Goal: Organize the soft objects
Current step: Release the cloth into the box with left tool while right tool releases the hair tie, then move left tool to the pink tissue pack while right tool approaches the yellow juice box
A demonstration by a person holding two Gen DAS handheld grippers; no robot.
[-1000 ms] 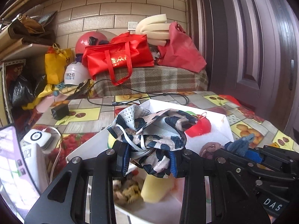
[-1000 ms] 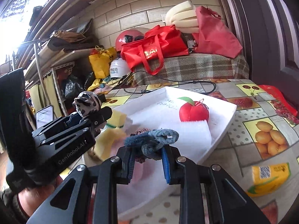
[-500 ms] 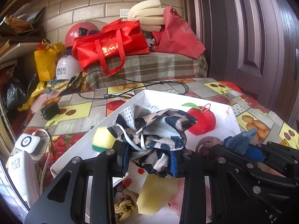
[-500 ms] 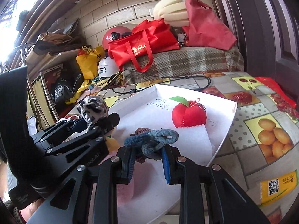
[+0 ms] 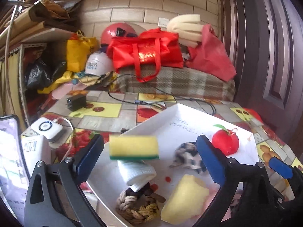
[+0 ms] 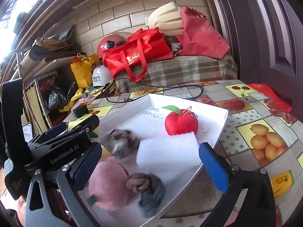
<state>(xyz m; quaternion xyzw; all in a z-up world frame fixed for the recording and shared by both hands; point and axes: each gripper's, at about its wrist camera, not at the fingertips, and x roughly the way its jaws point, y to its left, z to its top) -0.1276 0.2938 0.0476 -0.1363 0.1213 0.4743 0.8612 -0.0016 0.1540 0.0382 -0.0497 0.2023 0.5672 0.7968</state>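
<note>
Cluttered home storeroom.
Brick-tiled wall (image 5: 132,3), loaded shelves (image 5: 37,34), red tote bag (image 5: 145,51), helmets, fruit-print oilcloth on desk (image 6: 265,132).

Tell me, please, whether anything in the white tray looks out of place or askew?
Yes: the yellow sponge sits perched on a rolled white cloth rather than flat in the white tray; small red specks dot the tray floor nearby.

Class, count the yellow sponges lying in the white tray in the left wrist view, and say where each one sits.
2. A yellow-and-green scrub sponge near the white tray's left edge, and a plain yellow sponge chunk at the near side. Others may be hidden.
</note>
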